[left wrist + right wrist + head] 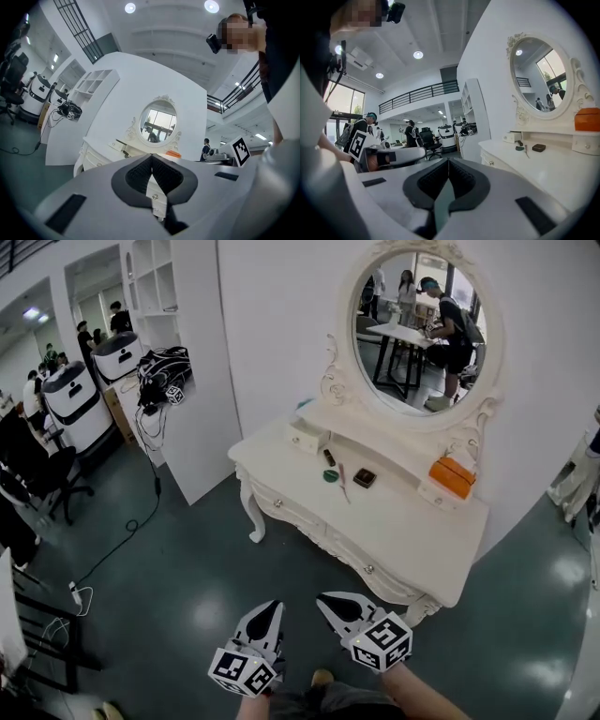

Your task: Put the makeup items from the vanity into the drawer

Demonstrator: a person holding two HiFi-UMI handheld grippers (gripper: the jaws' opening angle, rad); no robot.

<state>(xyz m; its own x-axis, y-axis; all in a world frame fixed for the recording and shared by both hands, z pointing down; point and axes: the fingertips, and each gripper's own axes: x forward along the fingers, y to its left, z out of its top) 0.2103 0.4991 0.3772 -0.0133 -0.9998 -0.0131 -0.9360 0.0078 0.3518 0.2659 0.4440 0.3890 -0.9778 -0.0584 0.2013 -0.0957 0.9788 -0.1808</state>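
- The left gripper (269, 610) and the right gripper (328, 602) are both closed, with nothing between the jaws. They hang low in front of the person, well apart from the vanity (412, 531), probably because no reach has begun.
- The makeup items lie near the back edge of the top, about its middle: a tube (329, 457), a green disc (330, 475), a thin stick (343, 484) and a dark compact (365, 478). An orange box (452, 477) sits at the back right corner.
- The drawers (300, 518) look shut (fronts flush), so one must be opened first.
- Only the head view shows the drawers and the items from above.
- The right gripper view shows sideways that the orange box stands on a raised ledge.
- The left gripper view gives mostly the mirror (158, 123).
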